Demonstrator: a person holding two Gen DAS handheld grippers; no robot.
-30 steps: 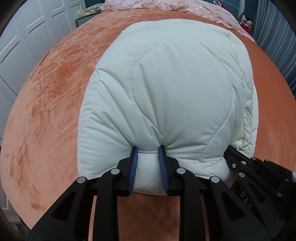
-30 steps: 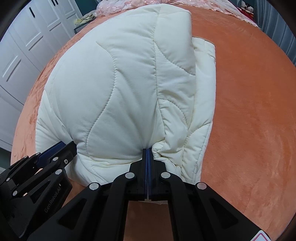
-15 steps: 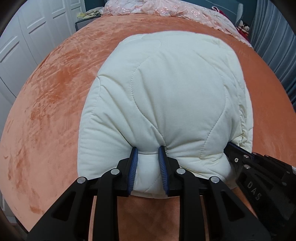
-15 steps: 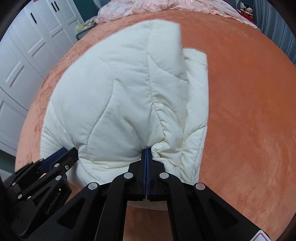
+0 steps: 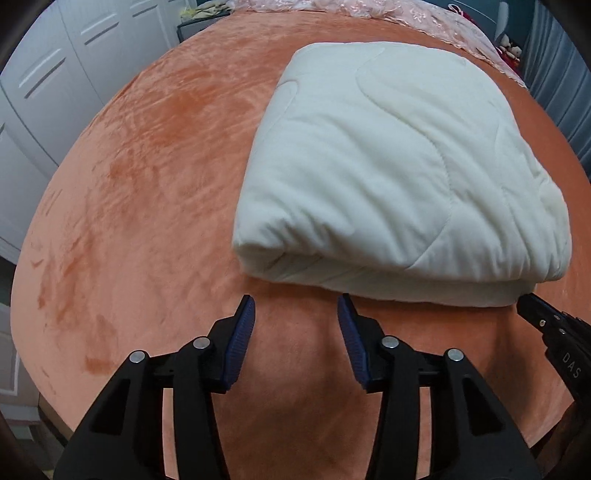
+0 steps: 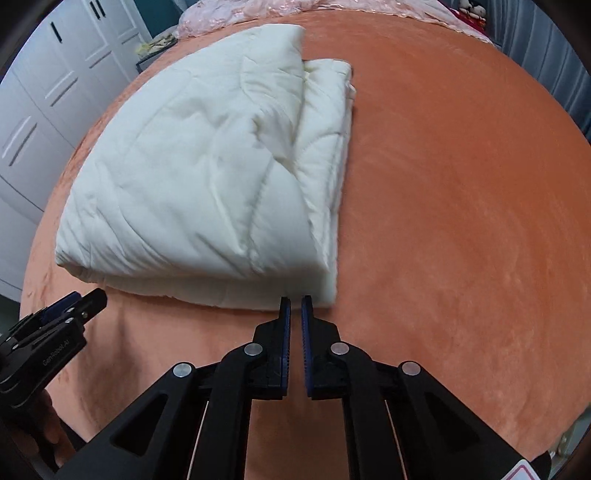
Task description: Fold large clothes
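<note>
Cream-white quilted padded garment (image 5: 399,177), folded into a thick rectangular bundle with wavy stitch lines across its top, lies flat on the orange velvety bed cover (image 5: 147,192). In the left wrist view the bundle sits ahead and to the right of the fingers, its near folded edge showing stacked layers. In the right wrist view the same bundle (image 6: 207,173) spreads ahead and to the left, with a narrower folded strip running along its right side.

Neither tool holds the cloth. The left hand-held gripper (image 5: 295,306) is opening: its blue-padded fingers (image 5: 240,339) stand well apart over bare bed cover, with nothing between them, and their tips are just short of the bundle's near edge. The right hand-held gripper (image 6: 296,301) is also opening, though only a thin slit shows between its blue pads; nothing is in the slit, and its tips sit right at the bundle's near right corner. Whether they touch the fabric cannot be told.

Each tool shows at the edge of the other's view, both close to the near edge of the bundle. White panelled wardrobe doors (image 5: 48,85) stand to the left of the bed, and a pink lace-patterned cloth (image 5: 424,14) lies at its far end.
</note>
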